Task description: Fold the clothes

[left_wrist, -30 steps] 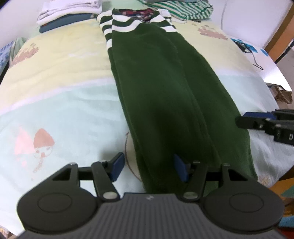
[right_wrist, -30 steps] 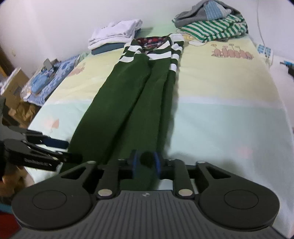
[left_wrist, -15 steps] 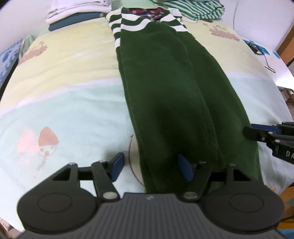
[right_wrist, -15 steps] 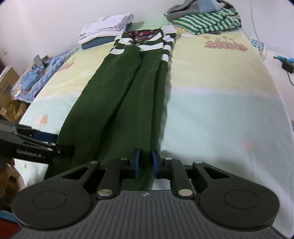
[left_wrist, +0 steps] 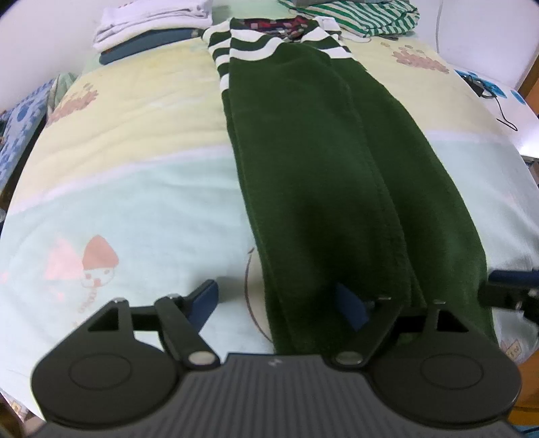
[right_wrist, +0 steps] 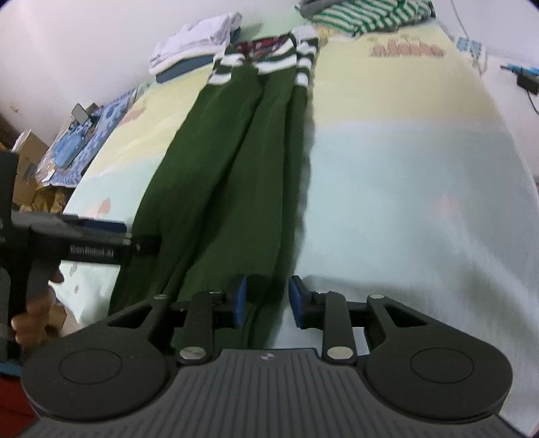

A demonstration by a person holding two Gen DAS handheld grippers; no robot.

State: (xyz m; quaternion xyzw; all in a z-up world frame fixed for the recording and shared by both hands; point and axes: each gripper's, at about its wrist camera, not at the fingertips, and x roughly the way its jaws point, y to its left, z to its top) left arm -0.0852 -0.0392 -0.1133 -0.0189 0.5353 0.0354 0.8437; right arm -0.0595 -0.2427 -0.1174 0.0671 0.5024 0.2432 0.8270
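A: We note the green garment [left_wrist: 320, 175] lying lengthwise down the middle of the bed [left_wrist: 134, 202], folded into a long narrow strip. Its white-striped end [left_wrist: 256, 47] points at the far wall.

B: Agreed. From the right wrist view we see the same strip [right_wrist: 229, 168], near end at the bed's edge close to us.

A: Left claw [left_wrist: 279, 303]: jaws opening and wide. One blue pad [left_wrist: 205, 298] sits over bare sheet, the other [left_wrist: 350, 306] over the cloth. The garment's left edge lies between them; neither pad presses it.

B: We confirm from the right wrist view: the left claw [right_wrist: 101, 242] comes in from the side at the strip's left edge, with a hand [right_wrist: 33, 303] on its grip below.

A: Right claw [right_wrist: 264, 301]: jaws opening, gap narrow. The garment's right edge runs between the blue pads [right_wrist: 239, 300]. We see a gap on both sides, so no grip.

B: In the left wrist view the right claw [left_wrist: 508, 293] shows only at the frame's side, beside the strip's right edge. We cannot tell its jaws from there.

A: Surroundings: a white and blue folded stack [left_wrist: 151, 27] at the far left of the bed, a green-and-white striped pile [left_wrist: 363, 17] at the far right.

B: A patterned red cloth [left_wrist: 276, 23] shows just beyond the striped end. Sheet is pale yellow far, pale green near, with a printed mushroom [left_wrist: 97, 262].
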